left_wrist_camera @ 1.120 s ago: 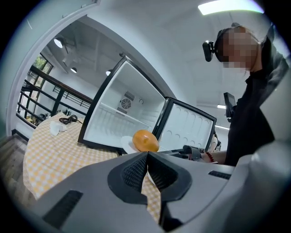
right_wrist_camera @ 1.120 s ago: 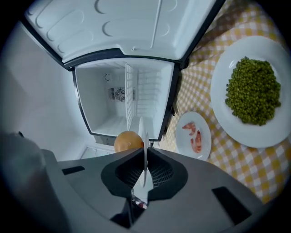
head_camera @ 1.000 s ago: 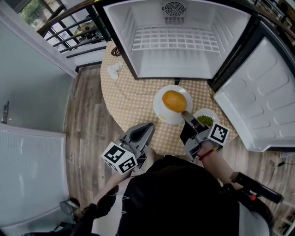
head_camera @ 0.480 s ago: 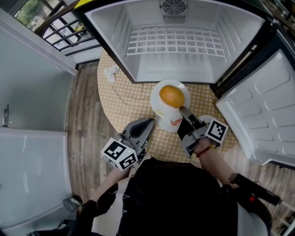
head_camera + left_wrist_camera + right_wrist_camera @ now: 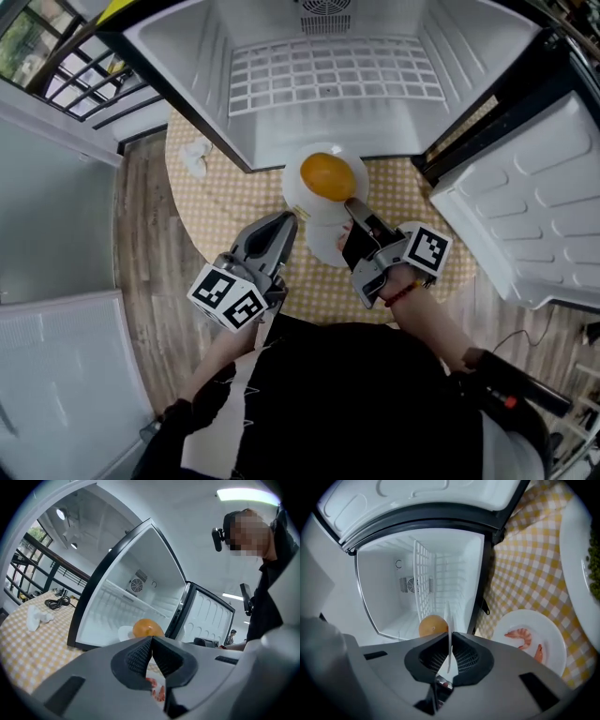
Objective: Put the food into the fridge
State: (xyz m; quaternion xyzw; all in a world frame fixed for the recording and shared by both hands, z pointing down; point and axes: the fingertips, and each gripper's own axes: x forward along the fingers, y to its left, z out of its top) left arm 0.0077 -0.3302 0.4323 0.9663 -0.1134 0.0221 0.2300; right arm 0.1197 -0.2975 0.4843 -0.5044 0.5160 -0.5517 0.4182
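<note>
A white plate [image 5: 309,192] carrying a round orange food [image 5: 327,175] hangs in the air at the front edge of the open fridge [image 5: 328,103]. My right gripper [image 5: 350,206] is shut on the plate's near rim; in the right gripper view the thin plate edge [image 5: 449,634] stands between the pads, with the orange food [image 5: 432,626] beyond. Below it, a plate of shrimp [image 5: 323,246] rests on the checked table. To the left of that plate my left gripper [image 5: 284,223] is shut and holds nothing; its view shows the orange food [image 5: 147,628] ahead.
The fridge door [image 5: 525,206] stands open at the right. A plate of green peas [image 5: 586,569] lies on the checked tablecloth [image 5: 234,202] beside the shrimp plate [image 5: 529,639]. A crumpled white object [image 5: 195,157] and a black cable [image 5: 58,603] lie at the table's left.
The right gripper has lifted the plate with the orange food off the table and carried it towards the fridge opening, uncovering the shrimp plate. The left gripper has stayed shut beside it.
</note>
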